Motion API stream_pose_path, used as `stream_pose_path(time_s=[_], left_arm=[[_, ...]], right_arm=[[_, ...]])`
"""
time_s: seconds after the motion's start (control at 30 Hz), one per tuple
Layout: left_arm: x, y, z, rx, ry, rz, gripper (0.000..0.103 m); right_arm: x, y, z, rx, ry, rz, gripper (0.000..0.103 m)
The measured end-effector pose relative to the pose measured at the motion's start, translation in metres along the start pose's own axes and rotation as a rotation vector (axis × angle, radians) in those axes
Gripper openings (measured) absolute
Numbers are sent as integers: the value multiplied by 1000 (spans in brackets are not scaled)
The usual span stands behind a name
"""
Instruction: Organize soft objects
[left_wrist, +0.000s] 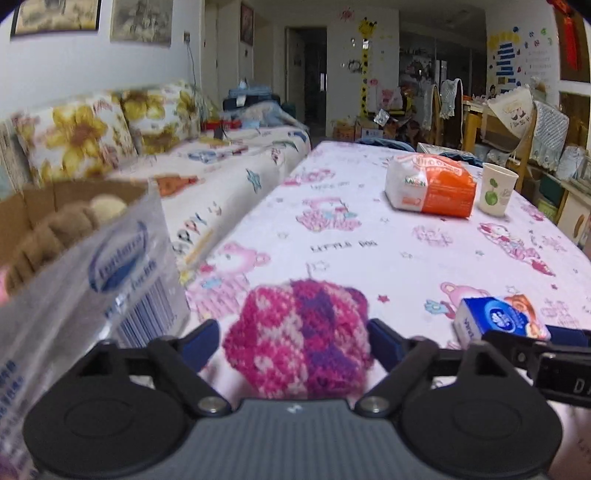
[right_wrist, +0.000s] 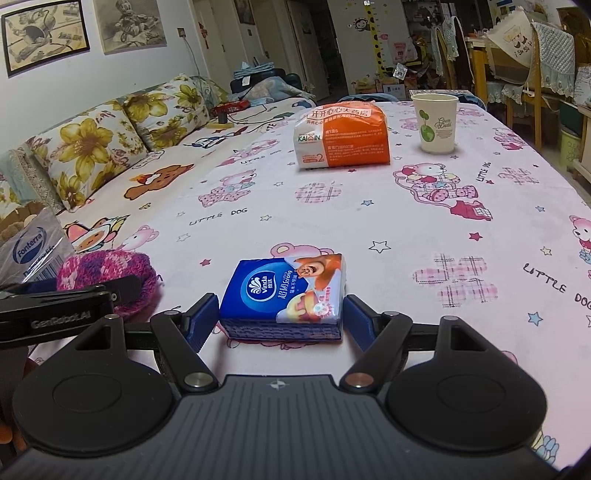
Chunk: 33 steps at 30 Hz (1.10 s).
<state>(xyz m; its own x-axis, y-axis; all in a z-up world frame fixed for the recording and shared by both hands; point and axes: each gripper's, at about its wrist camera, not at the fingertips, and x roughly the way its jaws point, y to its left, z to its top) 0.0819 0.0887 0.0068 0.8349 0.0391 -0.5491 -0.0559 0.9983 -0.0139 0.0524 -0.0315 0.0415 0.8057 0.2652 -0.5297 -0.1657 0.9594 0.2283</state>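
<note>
Tilting downward, each spread hand-held gripper (left_wrist: 295, 341) (right_wrist: 280, 314) straddles its item: knitted ball (left_wrist: 299, 336), tissue pack (right_wrist: 286, 291).

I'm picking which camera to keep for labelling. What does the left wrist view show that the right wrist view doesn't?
Only the left wrist view: the left gripper astride the knitted ball, and a plush toy in the box. Only the right wrist view: the right gripper astride the tissue pack, with small gaps at each side. Both: ball, tissue pack, orange bag, cup, tablecloth.
</note>
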Motion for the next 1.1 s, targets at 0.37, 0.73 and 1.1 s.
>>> stream_pose_path(time_s=[0.37, 0.73, 1.1], left_arm=[[-14, -6, -4, 23, 7, -47, 55], [-44, -9, -10, 23, -42, -56, 53], [-81, -8, -24, 21, -70, -79, 53]], right_arm=[[0, 0, 0, -24, -8, -13, 92], [-13, 2, -7, -29, -9, -48, 91], [-46, -7, -15, 9, -33, -97, 89]])
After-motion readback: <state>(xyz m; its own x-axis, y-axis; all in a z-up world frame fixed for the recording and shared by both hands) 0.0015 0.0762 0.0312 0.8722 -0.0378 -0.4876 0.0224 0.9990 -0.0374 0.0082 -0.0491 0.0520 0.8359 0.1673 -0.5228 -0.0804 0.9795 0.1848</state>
